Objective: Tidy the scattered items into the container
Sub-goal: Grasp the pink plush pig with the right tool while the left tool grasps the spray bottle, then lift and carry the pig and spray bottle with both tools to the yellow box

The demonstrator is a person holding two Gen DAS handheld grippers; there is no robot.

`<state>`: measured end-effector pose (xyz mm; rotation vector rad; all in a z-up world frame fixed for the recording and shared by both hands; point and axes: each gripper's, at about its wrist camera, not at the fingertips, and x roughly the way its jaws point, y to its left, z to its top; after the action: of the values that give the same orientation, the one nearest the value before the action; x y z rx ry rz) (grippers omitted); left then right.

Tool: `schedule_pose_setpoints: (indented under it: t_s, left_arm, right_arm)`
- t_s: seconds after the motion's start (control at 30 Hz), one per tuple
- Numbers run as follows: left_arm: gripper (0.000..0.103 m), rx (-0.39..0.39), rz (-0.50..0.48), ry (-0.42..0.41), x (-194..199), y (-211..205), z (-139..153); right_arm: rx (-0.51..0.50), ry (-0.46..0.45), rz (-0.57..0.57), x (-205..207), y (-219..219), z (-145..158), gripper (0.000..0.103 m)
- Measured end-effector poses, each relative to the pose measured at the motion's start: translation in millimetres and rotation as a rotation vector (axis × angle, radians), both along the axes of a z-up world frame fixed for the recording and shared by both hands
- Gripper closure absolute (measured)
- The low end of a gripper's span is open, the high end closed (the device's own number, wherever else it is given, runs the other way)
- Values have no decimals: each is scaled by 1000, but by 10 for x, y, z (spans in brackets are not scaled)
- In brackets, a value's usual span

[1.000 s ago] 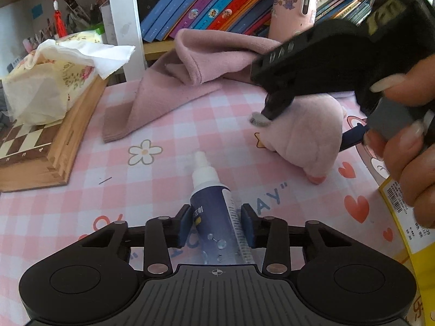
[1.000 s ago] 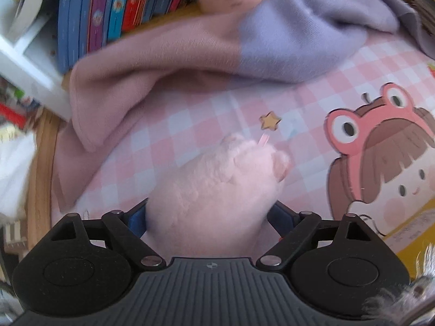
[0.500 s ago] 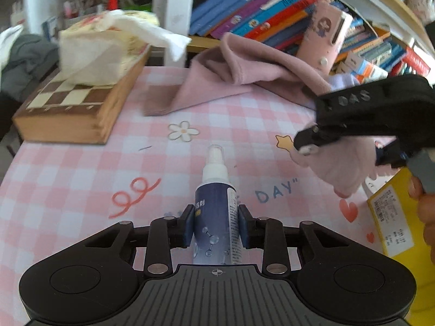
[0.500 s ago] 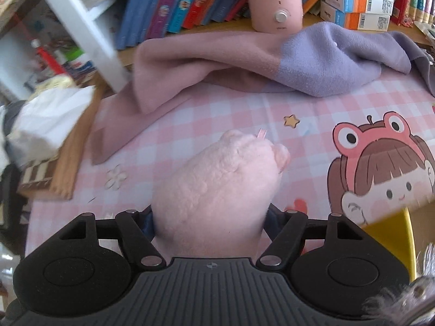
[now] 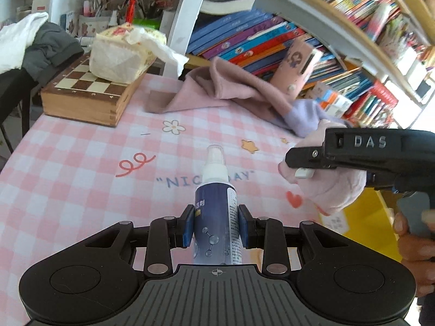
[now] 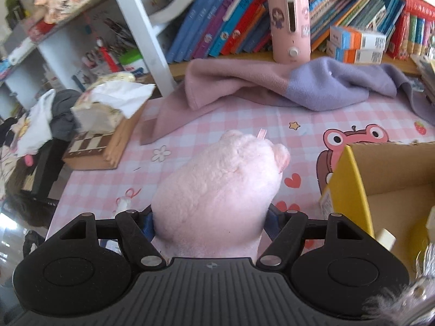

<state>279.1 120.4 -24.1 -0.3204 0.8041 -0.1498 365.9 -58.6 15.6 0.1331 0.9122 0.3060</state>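
Both grippers are loaded and up off the pink checked tablecloth. I'll use the yellow cardboard box as the reference point, since that's the container here.

The left gripper has its blue pads pressed on either side of a small spray bottle. It's got a dark blue body with a white label and a white pump top under a clear cap, nozzle pointing away from the camera. The jaws are fairly narrow, clamped on the bottle's lower half. The bottle hangs above the cloth, off to the left of the box.

The right gripper is closed on a pink plush toy, with the soft body bulging out between the jaws, which stand moderately wide around it. Over the last second those jaws have closed in somewhat with the toy between them. In the left wrist view you can see the same toy stuck out of the black gripper body, with a hand on the handle at the right edge. The toy is just left of the box and not inside it.

Beyond the box, a pink and lavender cloth lies bunched against the bookshelf. Well to the box's left sits a wooden chess box with a tissue pack on top.
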Motion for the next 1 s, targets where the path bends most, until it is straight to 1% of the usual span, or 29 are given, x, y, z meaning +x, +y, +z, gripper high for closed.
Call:
schedule_pose_setpoints:
  t_s: [0.2,0.33,0.5,0.57,0.8,0.9,0.97,1.0]
  left_arm:
    - [72,-21,-12,-36,-416,54,219]
    - [72,-31,-17,-57,-725,94,337]
    - [72,-91,-19,-66,-1132,176,415]
    - [72,-99,-25,-66,-1289,196,442]
    - [72,-96,-30,-85,-1721,235,532]
    - [72,-92,-35,-94,-1871,233,575]
    - [72,-114,-35,-81,-1962,245,573]
    - [72,-131,-35,-69,-2004,251,560]
  right_arm:
    - [5,-37,45,-518,-28,121,32]
    - [-14,-79,80,-878,-17,204,32]
    - [-53,-151,148,-1401,-54,302,32]
    - [-72,-174,177,-1613,-59,318,32]
    - [-59,-179,201,-2194,-3,275,32]
    - [-81,-213,223,-2436,39,300,32]
    - [-88,-213,229,-2576,51,292,32]
    - [-71,-188,227,-2630,44,273,32]
